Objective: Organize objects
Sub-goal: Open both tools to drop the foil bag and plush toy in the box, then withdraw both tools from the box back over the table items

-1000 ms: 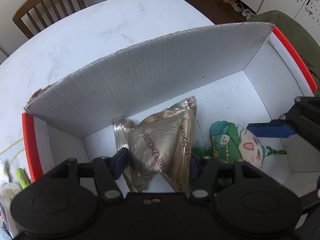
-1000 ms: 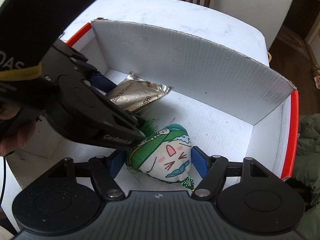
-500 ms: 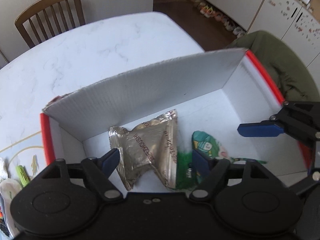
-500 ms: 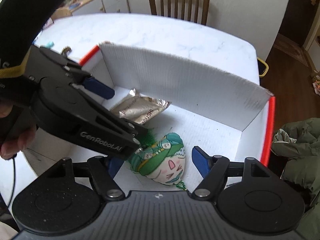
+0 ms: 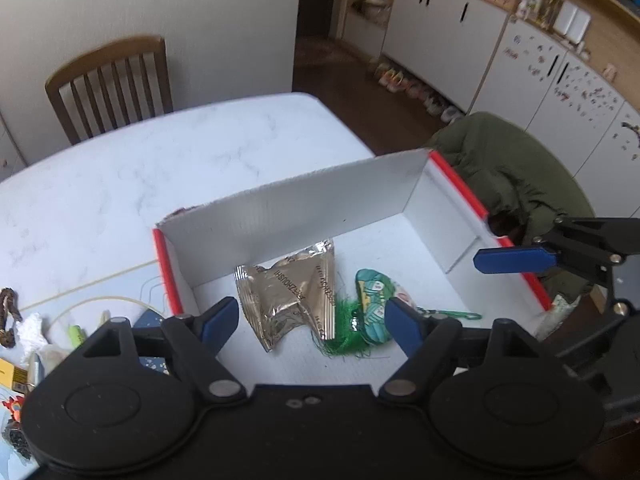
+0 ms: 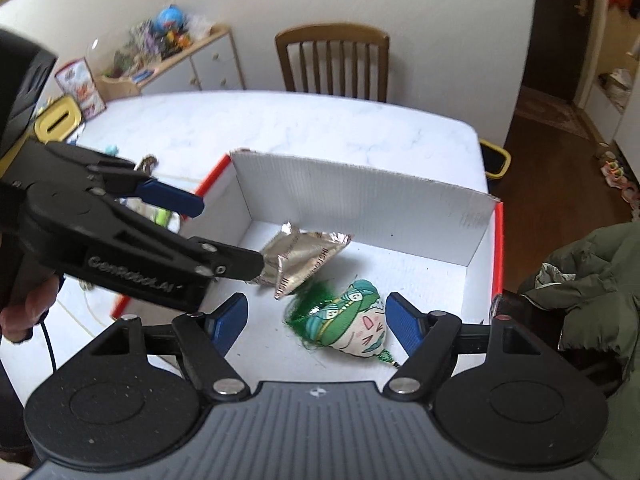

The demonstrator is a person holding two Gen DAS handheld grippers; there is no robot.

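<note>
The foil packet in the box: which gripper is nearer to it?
Left. The left gripper hovers open just above the foil packet, roughly centred on it. The right gripper hovers open over the plush toy beside it, further away.

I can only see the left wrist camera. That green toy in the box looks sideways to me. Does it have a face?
Observer: Yes. The right wrist view shows the plush toy has a white face with pink marks.
Child: Is there stuff on the table way off past the box?
Observer: A yellow container with a dark slot sits at the far left edge of the table.
Child: What is holding my gripper up?
Observer: A hand grips the handle of the left gripper, and a black cable hangs below it.
</note>
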